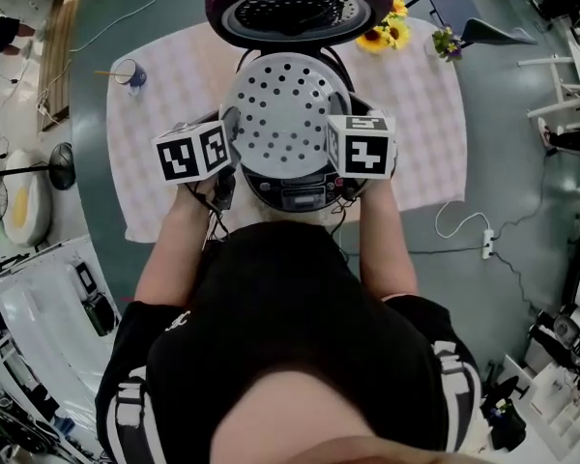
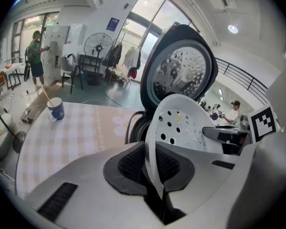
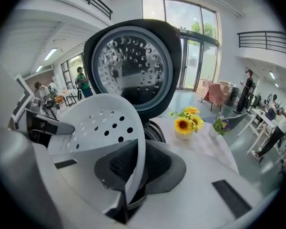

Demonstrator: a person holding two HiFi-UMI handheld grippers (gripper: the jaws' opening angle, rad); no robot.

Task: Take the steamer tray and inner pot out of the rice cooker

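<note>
The white perforated steamer tray (image 1: pixel 285 114) hangs over the rice cooker (image 1: pixel 290 193), whose purple lid (image 1: pixel 300 3) stands open behind it. My left gripper (image 1: pixel 230 131) is shut on the tray's left rim and my right gripper (image 1: pixel 336 131) on its right rim. In the left gripper view the thin rim of the tray (image 2: pixel 181 125) runs between the dark pads (image 2: pixel 128 168) of the left gripper (image 2: pixel 150 163). The right gripper view shows the tray (image 3: pixel 102 120) pinched the same way by the right gripper (image 3: pixel 136 163). The tray hides the inner pot.
The cooker stands on a checked tablecloth (image 1: pixel 164 85). A blue mug (image 1: pixel 128 72) with a stick in it sits at the table's far left, a pot of sunflowers (image 1: pixel 385 29) at the far right. A power strip (image 1: pixel 485 243) lies on the floor to the right.
</note>
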